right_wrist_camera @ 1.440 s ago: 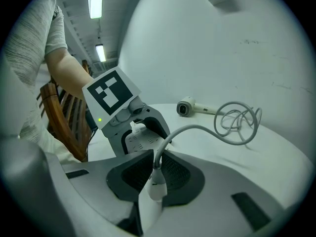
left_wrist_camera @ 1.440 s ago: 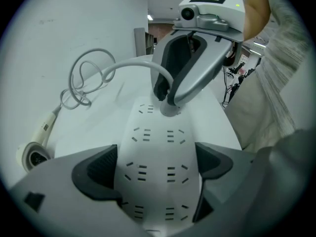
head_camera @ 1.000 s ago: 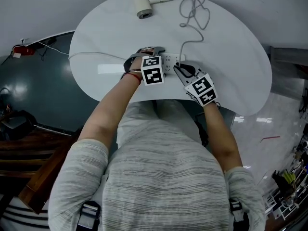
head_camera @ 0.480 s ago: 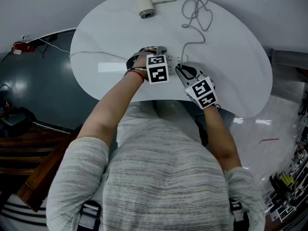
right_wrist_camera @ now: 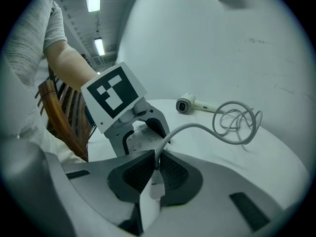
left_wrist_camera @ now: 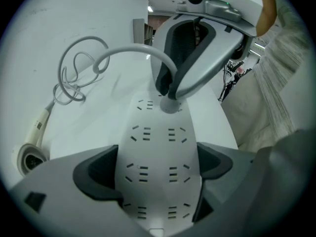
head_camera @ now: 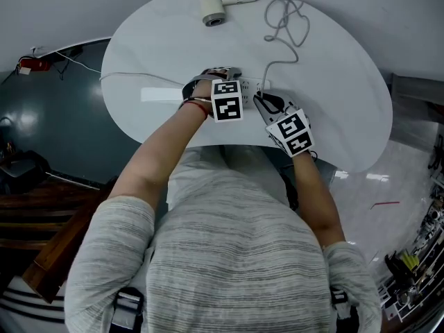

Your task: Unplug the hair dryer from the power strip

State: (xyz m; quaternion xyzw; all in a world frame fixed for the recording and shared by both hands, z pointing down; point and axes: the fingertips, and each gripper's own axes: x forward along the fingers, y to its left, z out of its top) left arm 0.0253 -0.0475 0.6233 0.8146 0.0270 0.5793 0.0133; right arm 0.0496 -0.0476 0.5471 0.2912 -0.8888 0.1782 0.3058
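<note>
A white power strip [head_camera: 251, 85] lies on the round white table [head_camera: 333, 103]; its sides [left_wrist_camera: 158, 162] sit between the pads of my left gripper [left_wrist_camera: 158, 174], which is shut on it. At the strip's far end stands the grey plug [left_wrist_camera: 169, 103], and my right gripper [right_wrist_camera: 154, 169] is shut on that plug [right_wrist_camera: 154, 186]. The plug's cord [head_camera: 284, 19] runs in loose coils to the cream hair dryer [head_camera: 211, 5] at the table's far edge. In the head view the left gripper [head_camera: 222, 78] and the right gripper [head_camera: 258, 97] stand close side by side.
The strip's own thin white cable [head_camera: 132, 78] runs left off the table. A wooden chair [head_camera: 41, 255] stands at my lower left on a dark floor [head_camera: 55, 130]. The table's edge lies just behind both hands.
</note>
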